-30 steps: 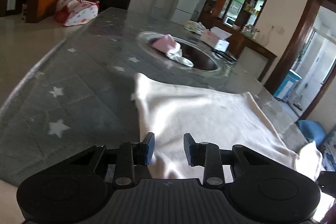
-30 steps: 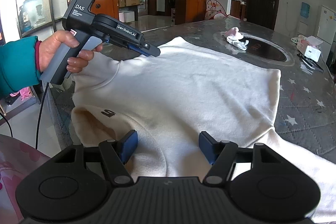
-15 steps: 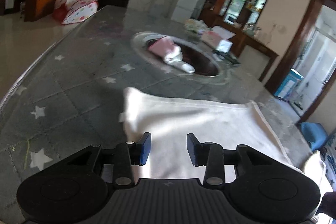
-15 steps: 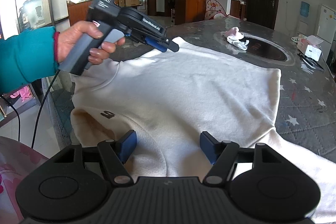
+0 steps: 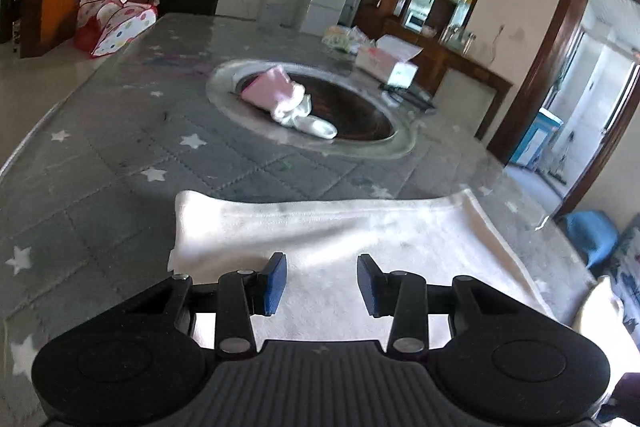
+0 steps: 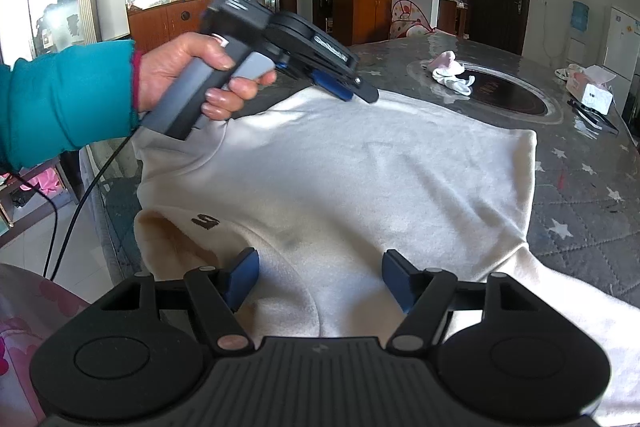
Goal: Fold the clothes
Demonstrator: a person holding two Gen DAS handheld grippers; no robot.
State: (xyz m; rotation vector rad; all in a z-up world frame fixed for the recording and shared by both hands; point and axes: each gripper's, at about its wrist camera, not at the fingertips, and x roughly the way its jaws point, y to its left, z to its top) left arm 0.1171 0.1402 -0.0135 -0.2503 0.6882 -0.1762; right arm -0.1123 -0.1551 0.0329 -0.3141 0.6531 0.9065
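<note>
A cream sweatshirt (image 6: pixel 352 187) lies spread flat on the grey star-patterned table cover (image 6: pixel 580 195); its neck opening with a dark label (image 6: pixel 204 221) is at the near left. It also shows in the left wrist view (image 5: pixel 340 231). My right gripper (image 6: pixel 318 281) is open and empty, low over the garment near the collar. My left gripper (image 5: pixel 322 281) is open and empty, above the garment's far part. In the right wrist view the left gripper (image 6: pixel 348 89) is held in a hand above the garment's far left edge.
A pink and white bundle of small clothes (image 5: pixel 288 103) lies on the round glass turntable (image 5: pixel 320 107) at the table's centre. A tissue box (image 5: pixel 386 65) and other items sit beyond it. A cable (image 6: pixel 80 203) hangs at the table's left edge.
My left gripper has lifted and moved forward over the garment towards its far edge, with its jaws opening wider. My right gripper has stayed still and open.
</note>
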